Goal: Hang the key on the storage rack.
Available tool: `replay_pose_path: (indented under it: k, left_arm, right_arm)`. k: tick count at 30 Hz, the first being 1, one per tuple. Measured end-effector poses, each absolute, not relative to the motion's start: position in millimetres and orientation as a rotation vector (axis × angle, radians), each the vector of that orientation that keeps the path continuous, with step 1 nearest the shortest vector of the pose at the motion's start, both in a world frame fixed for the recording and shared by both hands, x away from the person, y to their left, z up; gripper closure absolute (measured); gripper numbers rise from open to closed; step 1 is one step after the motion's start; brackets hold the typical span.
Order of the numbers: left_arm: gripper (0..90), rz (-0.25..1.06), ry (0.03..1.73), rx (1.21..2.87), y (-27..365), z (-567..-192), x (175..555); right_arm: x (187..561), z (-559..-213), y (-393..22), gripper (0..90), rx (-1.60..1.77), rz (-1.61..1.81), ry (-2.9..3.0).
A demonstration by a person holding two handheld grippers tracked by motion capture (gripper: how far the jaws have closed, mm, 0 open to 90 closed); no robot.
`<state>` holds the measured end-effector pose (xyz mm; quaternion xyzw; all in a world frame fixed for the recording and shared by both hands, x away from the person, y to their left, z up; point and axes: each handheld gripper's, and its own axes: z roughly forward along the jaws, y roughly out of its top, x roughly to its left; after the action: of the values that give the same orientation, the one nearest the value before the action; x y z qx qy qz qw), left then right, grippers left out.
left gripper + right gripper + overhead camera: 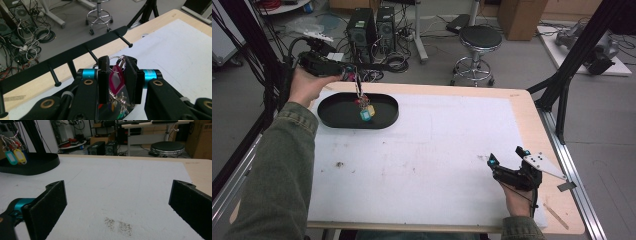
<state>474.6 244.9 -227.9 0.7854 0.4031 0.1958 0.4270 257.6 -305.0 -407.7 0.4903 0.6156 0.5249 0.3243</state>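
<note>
My left gripper is held above the table's far left corner, shut on a bunch of keys. Its coloured tags dangle over a black oval tray. In the left gripper view the jaws pinch the key ring, and a pink tag hangs between them. A black rack with pegs runs just beyond the jaws. My right gripper rests open on the white mat near the front right, with nothing between its jaws. From there the teal and yellow tags hang over the tray at far left.
A white mat covers most of the wooden table, with a small dark stain just ahead of the right gripper. Black frame legs stand at the right edge. A stool and computer towers stand on the floor beyond the table.
</note>
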Motion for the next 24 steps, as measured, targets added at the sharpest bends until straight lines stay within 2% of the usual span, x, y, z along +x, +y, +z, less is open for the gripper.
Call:
replay_pose_path:
  k: [11, 24]
  left_arm:
    - [74.3, 0.536, 1.022, 1.969, 235.5, -222.2, 492.1]
    - [74.3, 0.473, 1.061, 1.905, 241.9, -239.6, 519.7]
  right_arm:
    - [255.0, -408.1, -308.1, 0.5, 1.289, 1.364, 1.608]
    - [252.6, -408.6, -311.2, 0.5, 1.298, 1.370, 1.591]
